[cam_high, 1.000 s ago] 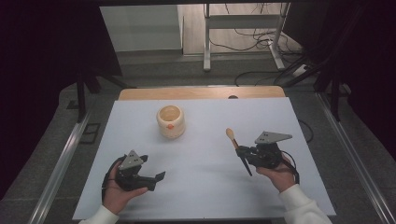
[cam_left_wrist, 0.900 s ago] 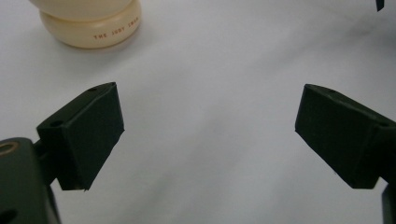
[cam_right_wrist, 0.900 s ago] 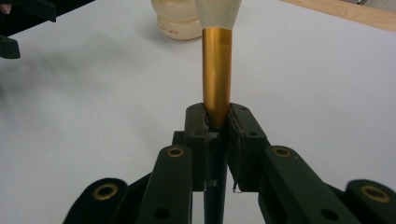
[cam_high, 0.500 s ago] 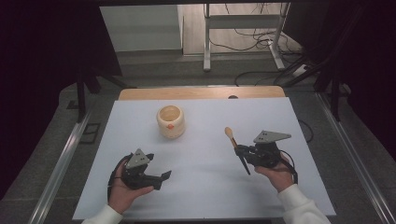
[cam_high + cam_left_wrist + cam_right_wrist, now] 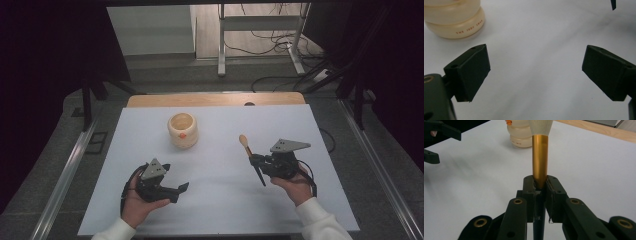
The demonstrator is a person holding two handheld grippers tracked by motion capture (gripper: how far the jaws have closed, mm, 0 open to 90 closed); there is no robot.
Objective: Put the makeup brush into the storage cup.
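Observation:
A makeup brush with a gold ferrule, pale bristles and a black handle is clamped in my right gripper, which is shut on it at the right of the white table. The bristle end points away from me. A cream, ringed wooden cup stands upright at the middle back. My left gripper is held low at the front left, open, with nothing between its pads. The cup's base lies ahead and to the left of those jaws. In the right gripper view the cup stands behind the brush.
The white table top has a wooden strip along its far edge. Metal rails run down both sides. Cables and a stand's legs lie on the floor beyond. The left gripper shows at the upper left of the right gripper view.
My left gripper has shifted a little to the right. The right gripper and the brush have stayed where they were.

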